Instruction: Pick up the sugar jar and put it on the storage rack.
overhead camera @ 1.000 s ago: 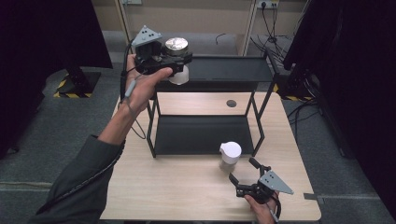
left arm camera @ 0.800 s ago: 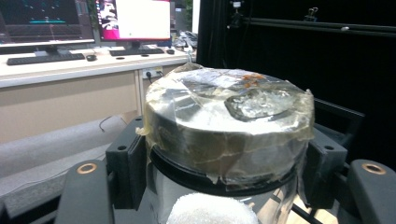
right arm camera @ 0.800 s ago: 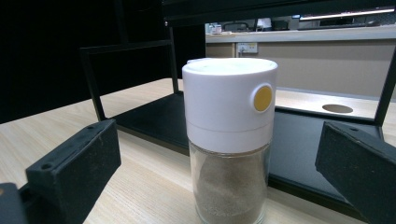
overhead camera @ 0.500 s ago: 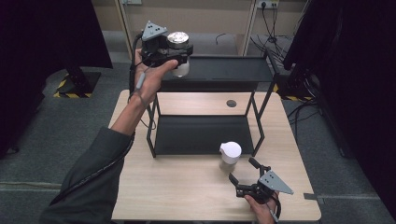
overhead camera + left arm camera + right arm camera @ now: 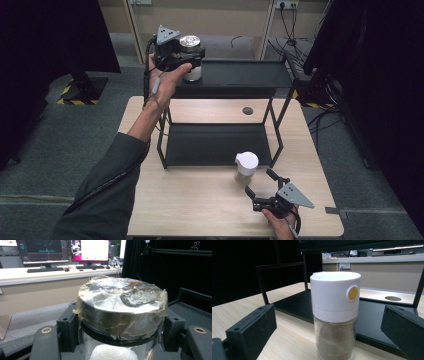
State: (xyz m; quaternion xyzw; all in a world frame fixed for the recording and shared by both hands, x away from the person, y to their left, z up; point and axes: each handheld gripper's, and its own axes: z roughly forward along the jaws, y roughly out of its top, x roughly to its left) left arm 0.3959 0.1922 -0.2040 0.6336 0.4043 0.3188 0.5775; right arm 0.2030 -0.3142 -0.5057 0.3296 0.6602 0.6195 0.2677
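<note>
At the far left corner of the black shelf rack [image 5: 235,75], a jar [image 5: 191,60] with a metal lid wrapped in clear film is held clamped between the jaws of the left gripper [image 5: 176,54], at the level of the top shelf; whether its base is resting on the shelf cannot be told. White granules can be seen through its clear wall in the left gripper view, so it is judged moderately heavy, rigid, breakable and smooth; it is best taken around the body just under the lid, as now. On the bench [image 5: 200,210], a white-capped shaker [image 5: 334,315] of brown powder is framed between the spread, empty jaws of the right gripper [image 5: 264,186], untouched.
</note>
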